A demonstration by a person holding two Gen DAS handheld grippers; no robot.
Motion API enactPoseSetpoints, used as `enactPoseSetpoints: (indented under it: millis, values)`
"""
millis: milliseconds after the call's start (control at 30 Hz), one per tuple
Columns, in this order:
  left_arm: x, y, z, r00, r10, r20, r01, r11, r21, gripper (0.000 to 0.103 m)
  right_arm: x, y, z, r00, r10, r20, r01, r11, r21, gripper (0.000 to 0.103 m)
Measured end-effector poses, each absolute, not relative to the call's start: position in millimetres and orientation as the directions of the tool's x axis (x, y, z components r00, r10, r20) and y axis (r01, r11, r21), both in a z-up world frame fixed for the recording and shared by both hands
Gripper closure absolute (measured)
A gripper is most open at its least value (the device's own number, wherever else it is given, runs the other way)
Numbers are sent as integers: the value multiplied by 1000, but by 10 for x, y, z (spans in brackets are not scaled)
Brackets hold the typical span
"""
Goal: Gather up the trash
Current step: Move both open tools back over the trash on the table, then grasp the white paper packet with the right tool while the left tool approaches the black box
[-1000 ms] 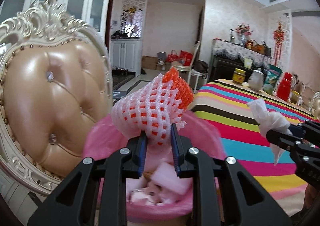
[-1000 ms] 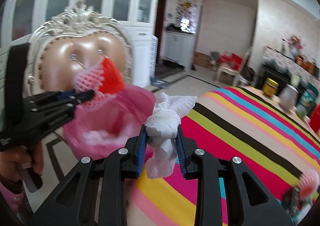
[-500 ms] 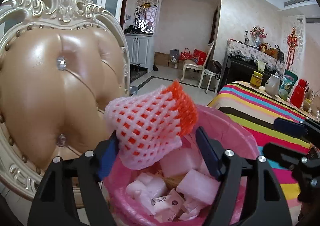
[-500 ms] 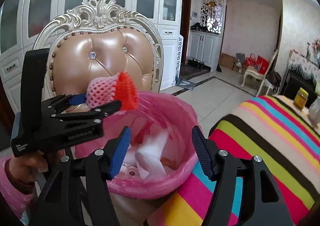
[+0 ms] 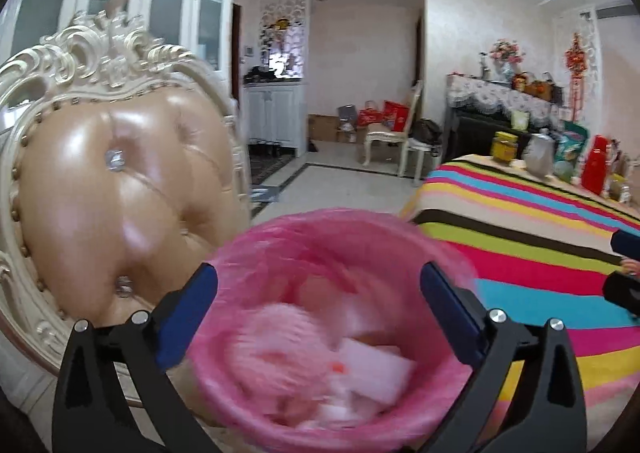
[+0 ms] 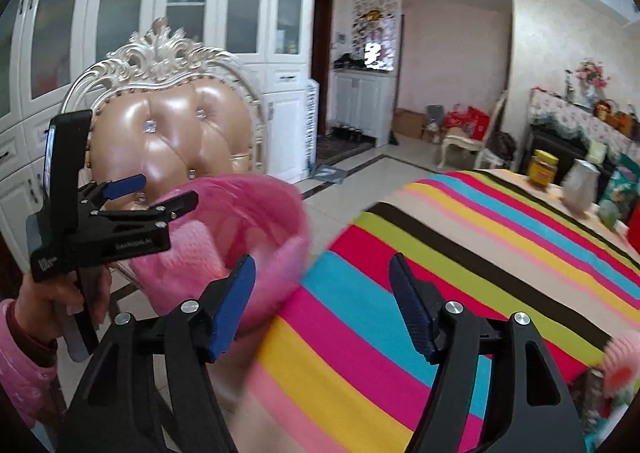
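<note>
A bin with a pink liner point(image 5: 320, 221) stands beside the table, holding white foam pieces point(image 5: 376, 369) and a blurred pink foam net point(image 5: 276, 337). My left gripper point(image 5: 319, 279) hovers over the bin's mouth. Its jaws are opening wide and nothing is between them. The right wrist view shows the left gripper point(image 6: 166, 189) above the bin point(image 6: 280, 213), with the foam net point(image 6: 196, 249) lying inside. My right gripper point(image 6: 322, 265) hangs over the bin's rim and the table's corner. Its jaws are also opening, with nothing between them.
A tufted tan chair point(image 5: 112, 189) with a carved white frame stands just behind the bin. The striped tablecloth point(image 6: 460, 253) runs off to the right, carrying a yellow jar point(image 6: 542, 171), a silver jug point(image 6: 580, 191) and another foam net point(image 6: 620, 361). A person's hand point(image 6: 44, 309) holds the left gripper.
Both grippers opened: the foam net fell from the left one into the bin, and the white tissue left the right one. The right gripper has swung towards the table.
</note>
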State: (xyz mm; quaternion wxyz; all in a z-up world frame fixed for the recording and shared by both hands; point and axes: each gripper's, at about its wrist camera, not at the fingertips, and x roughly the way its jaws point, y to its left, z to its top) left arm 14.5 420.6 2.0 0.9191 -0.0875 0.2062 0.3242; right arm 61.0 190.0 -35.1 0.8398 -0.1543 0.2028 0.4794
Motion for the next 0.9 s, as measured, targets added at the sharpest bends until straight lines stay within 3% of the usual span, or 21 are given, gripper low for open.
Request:
enactPoseSetpoints:
  millis: [300,633,900]
  values:
    - [855,3215,-27,804,363,-471,-432,901,-43,5,990,806,-515,600,614,-513,-729,684,-33,33]
    - [1679,1787,-174,848,93,-522,-139,989,-48,5,1515,-505,-747,726,379,-573,-473,881,-16,33]
    - [2047,1227,-323,817,34,-575,-77,996,-51,5,2065,-1029,-1008,707,238,-666,-302,953,20,33]
